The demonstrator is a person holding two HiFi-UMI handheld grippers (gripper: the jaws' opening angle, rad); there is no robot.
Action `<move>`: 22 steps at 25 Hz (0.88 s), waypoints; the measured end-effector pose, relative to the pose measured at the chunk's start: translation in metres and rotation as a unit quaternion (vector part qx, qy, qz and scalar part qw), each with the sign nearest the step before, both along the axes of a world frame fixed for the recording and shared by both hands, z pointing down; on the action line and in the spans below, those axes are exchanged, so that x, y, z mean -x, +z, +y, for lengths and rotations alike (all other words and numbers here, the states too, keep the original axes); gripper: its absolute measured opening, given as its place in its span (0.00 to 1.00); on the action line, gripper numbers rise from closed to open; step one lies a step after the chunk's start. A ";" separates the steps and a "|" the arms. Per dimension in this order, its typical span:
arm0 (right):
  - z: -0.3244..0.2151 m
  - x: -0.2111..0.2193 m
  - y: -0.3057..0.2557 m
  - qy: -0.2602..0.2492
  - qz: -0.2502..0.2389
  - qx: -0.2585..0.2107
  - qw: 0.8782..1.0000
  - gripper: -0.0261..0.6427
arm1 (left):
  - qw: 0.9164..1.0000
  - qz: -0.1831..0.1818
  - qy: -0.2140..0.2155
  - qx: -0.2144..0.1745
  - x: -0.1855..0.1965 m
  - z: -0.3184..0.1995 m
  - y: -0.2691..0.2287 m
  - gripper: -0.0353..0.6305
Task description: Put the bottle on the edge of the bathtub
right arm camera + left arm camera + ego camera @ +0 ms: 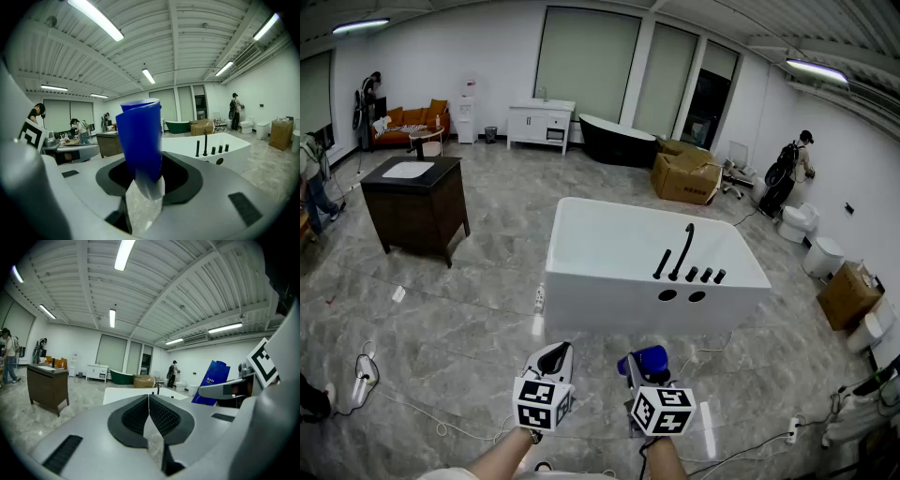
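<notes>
A blue bottle (139, 140) stands up between the jaws of my right gripper (143, 176), which is shut on its lower part. In the head view the same blue bottle (645, 359) pokes forward from the right gripper (639, 367) near the bottom edge. My left gripper (553, 361) hangs beside it, its pads pressed together with nothing between them; the left gripper view shows the left gripper (149, 416) the same way, with the blue bottle (211, 381) at the right. The white bathtub (581, 281), with black taps (683, 255) on its near right rim, lies a short way ahead on the floor.
A dark wooden vanity (416, 207) stands to the left. A small white bottle (539, 299) sits on the floor by the tub's left corner. Cables and power strips (361, 381) trail on the marble floor. Cardboard boxes (686, 174), a black tub (617, 140), toilets and people stand further off.
</notes>
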State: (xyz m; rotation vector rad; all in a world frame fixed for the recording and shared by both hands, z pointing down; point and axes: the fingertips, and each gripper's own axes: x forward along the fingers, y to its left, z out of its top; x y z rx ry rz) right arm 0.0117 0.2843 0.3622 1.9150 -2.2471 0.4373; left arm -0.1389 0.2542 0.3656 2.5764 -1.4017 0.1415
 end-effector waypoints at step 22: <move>0.007 0.016 0.017 0.030 -0.054 0.021 0.998 0.30 | 1.000 0.005 0.017 -0.003 0.028 -0.009 0.002 0.08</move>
